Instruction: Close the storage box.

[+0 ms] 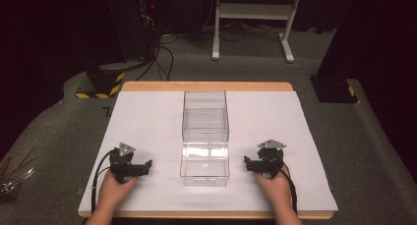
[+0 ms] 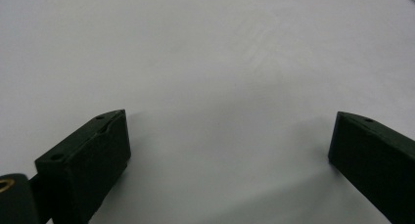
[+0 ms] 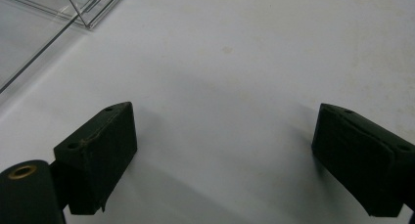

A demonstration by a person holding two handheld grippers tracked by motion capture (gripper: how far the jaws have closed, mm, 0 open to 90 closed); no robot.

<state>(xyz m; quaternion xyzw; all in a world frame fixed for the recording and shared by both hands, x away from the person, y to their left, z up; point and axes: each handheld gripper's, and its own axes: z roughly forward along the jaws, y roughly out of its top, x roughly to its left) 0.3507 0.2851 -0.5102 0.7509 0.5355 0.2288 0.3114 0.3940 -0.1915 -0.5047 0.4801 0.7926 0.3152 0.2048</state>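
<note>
A clear plastic box (image 1: 205, 136) is placed in the middle of the white sheet (image 1: 147, 117) that covers the wooden table (image 1: 206, 86), and it is seen from the high view as a long transparent container made of two parts — a taller part at the far side and a lower, open part at the near side. Nothing can be seen inside it. The left gripper (image 1: 143, 167) is held by the person's left hand (image 1: 116, 188) on the near left part of the sheet, beside the lower part of the box but apart from it. In the left gripper view its two black jaws are spread wide, and between them only the bare white sheet is found, so nothing is grasped. The right gripper (image 1: 250, 163) is held by the right hand (image 1: 275, 185) on the near right part of the sheet, at about the same height as the left one, near the box but not touching it. In the right gripper view the jaws are also wide apart with nothing between them, and an edge of the clear plastic box (image 3: 58, 9) is visible in the upper left corner — well ahead of the jaws.
</note>
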